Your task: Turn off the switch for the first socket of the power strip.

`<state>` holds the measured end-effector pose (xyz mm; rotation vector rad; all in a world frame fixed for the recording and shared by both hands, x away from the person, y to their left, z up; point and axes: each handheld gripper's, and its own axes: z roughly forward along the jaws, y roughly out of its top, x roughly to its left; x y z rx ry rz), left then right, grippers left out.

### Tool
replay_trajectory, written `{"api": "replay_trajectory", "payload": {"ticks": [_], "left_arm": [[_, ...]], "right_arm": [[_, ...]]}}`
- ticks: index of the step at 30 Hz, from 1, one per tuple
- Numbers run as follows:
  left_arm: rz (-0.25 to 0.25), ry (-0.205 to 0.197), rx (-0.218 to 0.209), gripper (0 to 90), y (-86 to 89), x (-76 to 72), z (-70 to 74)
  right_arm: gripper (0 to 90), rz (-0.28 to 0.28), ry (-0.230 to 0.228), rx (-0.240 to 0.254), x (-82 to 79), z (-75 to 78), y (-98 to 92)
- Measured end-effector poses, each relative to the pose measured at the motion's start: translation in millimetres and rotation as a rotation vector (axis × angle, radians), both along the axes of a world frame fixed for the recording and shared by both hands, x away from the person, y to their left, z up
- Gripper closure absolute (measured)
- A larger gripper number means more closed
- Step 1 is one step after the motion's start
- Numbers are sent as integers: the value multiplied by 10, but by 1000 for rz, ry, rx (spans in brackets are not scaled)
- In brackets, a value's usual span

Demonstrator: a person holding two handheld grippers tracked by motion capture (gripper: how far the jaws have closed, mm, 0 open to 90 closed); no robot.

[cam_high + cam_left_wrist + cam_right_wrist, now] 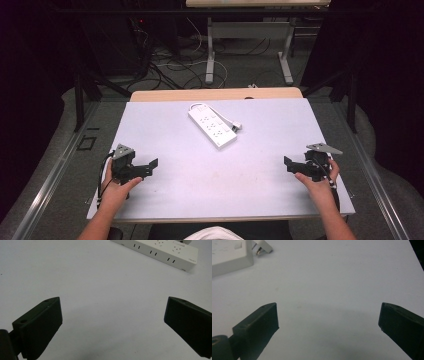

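A white power strip (211,124) lies diagonally on the far middle of the white table (260,150), its cord ending in a white plug (235,127) beside it. My left gripper (151,167) rests near the front left of the table, open, with nothing between its jaws. My right gripper (288,164) rests near the front right, also open and empty. The left gripper view has the power strip (160,252) at the top right, beyond the left gripper (112,322). In the right gripper view the strip's corner (229,256) and the plug (263,247) lie at the top left, far from the right gripper (328,326).
The table's wooden far edge (215,93) borders a floor with cables (165,65) and another table's legs (210,55). Dark curtains stand at both sides. Bare table surface lies between the two grippers.
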<state>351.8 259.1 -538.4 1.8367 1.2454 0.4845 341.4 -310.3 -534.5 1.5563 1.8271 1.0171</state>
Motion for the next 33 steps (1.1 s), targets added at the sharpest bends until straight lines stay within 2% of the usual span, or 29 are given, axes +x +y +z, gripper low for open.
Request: {"api": "replay_trajectory", "payload": {"ticks": [1,4,8,14,16,19,20,24,26,27,32,33], "left_arm": [[5,-3,0,13,-7,0,-3],[5,-3,3,17,-13,-2,-3],[-5,-7,2,17,-22,-15,6],[-13,-2,1,25,-39,-29,9],[-9,-9,0,27,-45,-29,5],[-16,-7,0,33,-48,-33,10],[-5,-22,-2,35,-58,-32,1],[-8,-13,-3,35,-55,-40,12],[2,-22,-9,37,-60,-39,7],[-4,-10,-6,38,-52,-40,15],[6,-20,-7,46,-60,-42,10],[2,-10,-3,47,-58,-44,16]], "right_arm": [[21,4,8,-17,3,-11,-5],[15,7,20,-21,3,-28,14],[11,17,10,-32,-6,-25,35],[11,37,-3,-21,-10,18,111],[11,41,-12,-32,-6,17,116],[15,52,-3,-27,-6,27,143],[31,56,4,-24,-6,31,154],[61,57,8,-32,-10,46,181],[62,64,10,-32,-12,59,195],[61,71,10,-30,-9,64,201],[62,81,21,-24,-3,84,243],[63,92,24,-27,6,93,265]]}}
